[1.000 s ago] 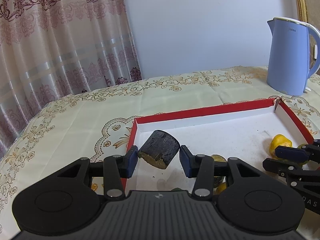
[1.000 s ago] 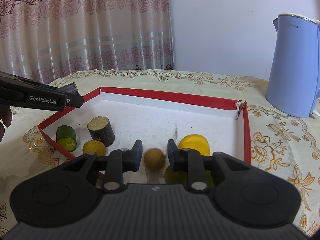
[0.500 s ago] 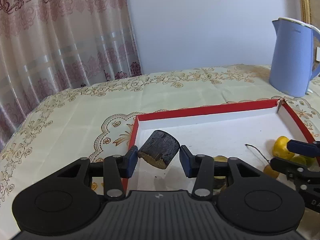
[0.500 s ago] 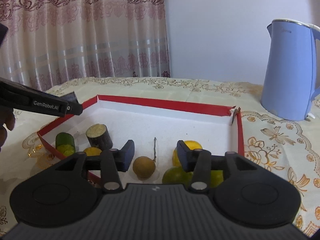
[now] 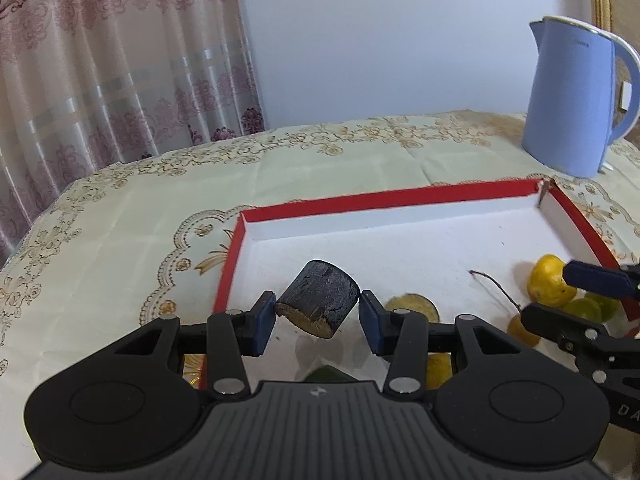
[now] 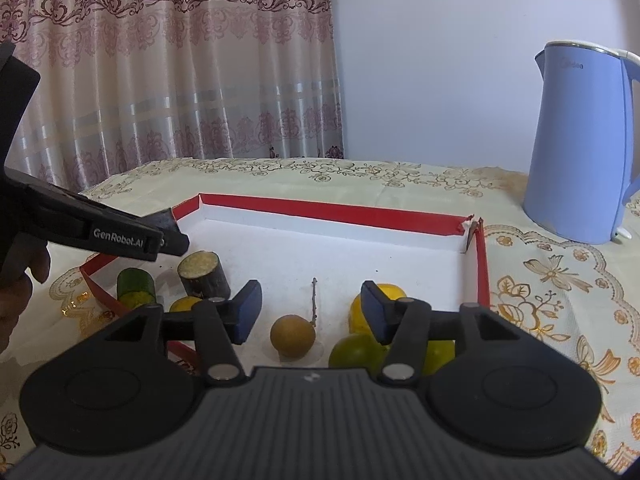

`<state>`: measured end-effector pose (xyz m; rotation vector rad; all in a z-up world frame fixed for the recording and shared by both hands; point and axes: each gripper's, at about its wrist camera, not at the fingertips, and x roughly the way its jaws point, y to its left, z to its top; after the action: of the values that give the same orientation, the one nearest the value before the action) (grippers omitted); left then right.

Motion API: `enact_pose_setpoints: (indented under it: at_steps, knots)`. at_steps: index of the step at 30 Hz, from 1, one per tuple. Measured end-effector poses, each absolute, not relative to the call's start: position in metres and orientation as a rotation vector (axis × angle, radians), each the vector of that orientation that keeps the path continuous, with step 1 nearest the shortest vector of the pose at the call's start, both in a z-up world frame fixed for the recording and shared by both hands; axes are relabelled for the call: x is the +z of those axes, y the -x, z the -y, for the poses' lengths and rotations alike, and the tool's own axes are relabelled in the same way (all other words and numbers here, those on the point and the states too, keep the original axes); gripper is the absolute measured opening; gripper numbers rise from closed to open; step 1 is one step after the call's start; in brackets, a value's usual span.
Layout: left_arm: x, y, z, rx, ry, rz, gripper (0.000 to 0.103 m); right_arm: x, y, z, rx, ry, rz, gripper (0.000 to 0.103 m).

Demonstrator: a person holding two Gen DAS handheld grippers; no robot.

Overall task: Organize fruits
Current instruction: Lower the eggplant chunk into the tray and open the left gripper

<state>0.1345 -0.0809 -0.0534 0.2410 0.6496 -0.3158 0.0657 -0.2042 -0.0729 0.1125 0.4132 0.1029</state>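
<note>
Holding a dark chunk of cane [image 5: 318, 300] clear of the tray floor, the left gripper [image 5: 318, 322] has its jaws narrowed on it, near the tray's [image 5: 384, 202] left red wall. To its right, the right gripper [image 6: 311, 312] is opening; a second ago it was pinched on the small brown fruit [image 6: 292, 336], which now sits free on the white floor between the spreading jaws, beside the yellow and green fruits [image 6: 356, 354]. That fruit looks delivered. The tray's middle and far side lie bare, giving room to set the cane down; the kettle [image 6: 582, 144] stands well apart.
</note>
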Motion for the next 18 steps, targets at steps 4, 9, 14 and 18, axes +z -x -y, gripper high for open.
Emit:
enact_pose_setpoints:
  at_steps: [4,9,14,18]
  knots:
    - [-0.059,-0.133,0.084,-0.319,-0.254,-0.666,0.044,-0.072,-0.064,0.204,0.105,-0.115,-0.403,0.056]
    - [-0.066,-0.131,0.085,-0.322,-0.267,-0.688,0.045,-0.072,-0.065,0.204,0.107,-0.113,-0.407,0.056]
    - [-0.068,-0.130,0.086,-0.321,-0.266,-0.692,0.045,-0.072,-0.065,0.204,0.108,-0.112,-0.409,0.056]
    - [-0.069,-0.129,0.085,-0.322,-0.271,-0.695,0.045,-0.072,-0.065,0.203,0.107,-0.110,-0.411,0.058]
